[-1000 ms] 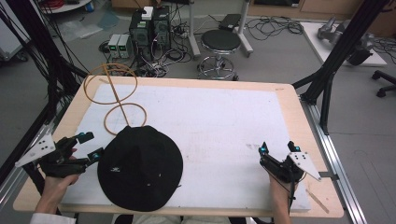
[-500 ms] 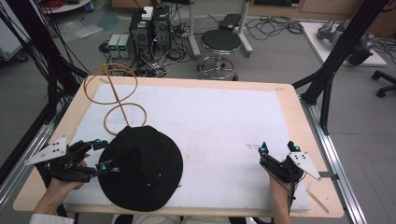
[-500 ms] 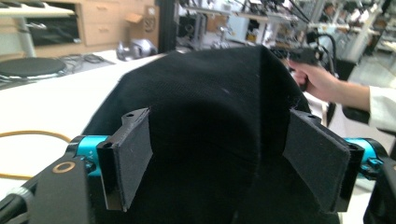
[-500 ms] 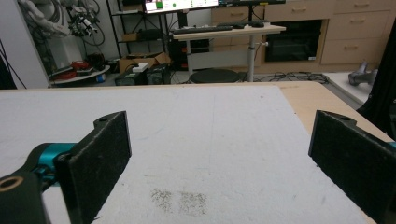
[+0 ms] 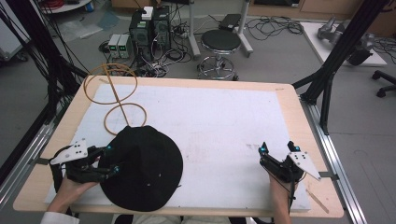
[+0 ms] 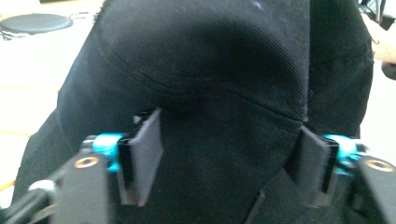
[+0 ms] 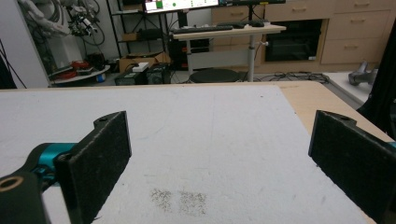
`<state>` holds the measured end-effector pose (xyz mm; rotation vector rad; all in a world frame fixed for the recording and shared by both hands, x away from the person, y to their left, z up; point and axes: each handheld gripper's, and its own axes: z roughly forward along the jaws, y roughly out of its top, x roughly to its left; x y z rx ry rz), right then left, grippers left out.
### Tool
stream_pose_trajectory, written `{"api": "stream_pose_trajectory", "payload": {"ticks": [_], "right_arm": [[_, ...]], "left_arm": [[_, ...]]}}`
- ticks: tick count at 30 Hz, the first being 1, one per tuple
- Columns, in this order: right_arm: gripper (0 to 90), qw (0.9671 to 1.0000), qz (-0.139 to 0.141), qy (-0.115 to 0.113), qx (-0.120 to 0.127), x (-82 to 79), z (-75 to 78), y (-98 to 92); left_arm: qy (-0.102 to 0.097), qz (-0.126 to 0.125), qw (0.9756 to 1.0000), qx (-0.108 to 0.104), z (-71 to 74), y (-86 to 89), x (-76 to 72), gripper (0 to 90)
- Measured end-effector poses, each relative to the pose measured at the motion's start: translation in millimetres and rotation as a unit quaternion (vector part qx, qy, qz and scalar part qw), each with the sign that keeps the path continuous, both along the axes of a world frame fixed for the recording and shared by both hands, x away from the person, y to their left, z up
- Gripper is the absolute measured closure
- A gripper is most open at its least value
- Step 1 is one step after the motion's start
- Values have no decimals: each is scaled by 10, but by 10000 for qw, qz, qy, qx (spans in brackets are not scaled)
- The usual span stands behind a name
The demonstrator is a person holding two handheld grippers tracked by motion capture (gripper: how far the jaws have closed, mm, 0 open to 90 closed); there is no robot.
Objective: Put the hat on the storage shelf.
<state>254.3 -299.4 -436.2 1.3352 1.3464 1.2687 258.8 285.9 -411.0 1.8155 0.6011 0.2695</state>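
A black bucket hat point(image 5: 140, 168) lies on the white mat point(image 5: 215, 116) at the front left. My left gripper point(image 5: 113, 158) has pushed in at the hat's left side, with its jaws either side of the cloth. In the left gripper view the hat point(image 6: 210, 70) bulges between the two pads point(image 6: 144, 154). The jaws have just been closing, and the left gripper point(image 6: 229, 163) is still fairly wide, not clamped. My right gripper point(image 5: 276, 147) rests at the front right of the mat. It is open, and between its jaws point(image 7: 219, 158) I see nothing but bare mat.
A thin wooden hoop stand point(image 5: 116, 93) rises at the mat's back left, just behind the hat. The wooden table edge point(image 5: 289, 93) frames the mat. Beyond it are a stool point(image 5: 220, 42), computer boxes and cables on the floor. Black frame posts stand at both sides.
My left gripper has slid right and slightly down onto the hat's edge, and its jaws have narrowed around the cloth. The right gripper has stayed where it was.
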Motion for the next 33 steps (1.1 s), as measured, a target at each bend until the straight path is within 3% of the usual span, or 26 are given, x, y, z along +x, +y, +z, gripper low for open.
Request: {"api": "stream_pose_trajectory", "payload": {"ticks": [3,6,8,10,15,22,33], "right_arm": [[49,10000,-11,7,34,-3,1,-1],[49,10000,-8,12,19,0,-1,-3],[49,10000,-3,-4,-8,2,-1,-3],[49,10000,-10,-5,2,0,0,-2],[49,10000,-23,-20,16,1,1,-8],[49,10000,-10,-32,16,-2,2,-7],[49,10000,1,-2,35,-2,1,-2]], "left_arm": [[36,23,10000,-20,8,6,-13,482],[28,-8,10000,-26,14,-1,-24,635],[4,63,9999,83,16,-21,-33,785],[-71,123,9996,250,17,-67,-45,866],[-221,224,9990,329,28,-122,-78,881],[-192,191,9993,269,39,-155,-89,881],[-373,140,9989,264,80,-247,-120,881]]}}
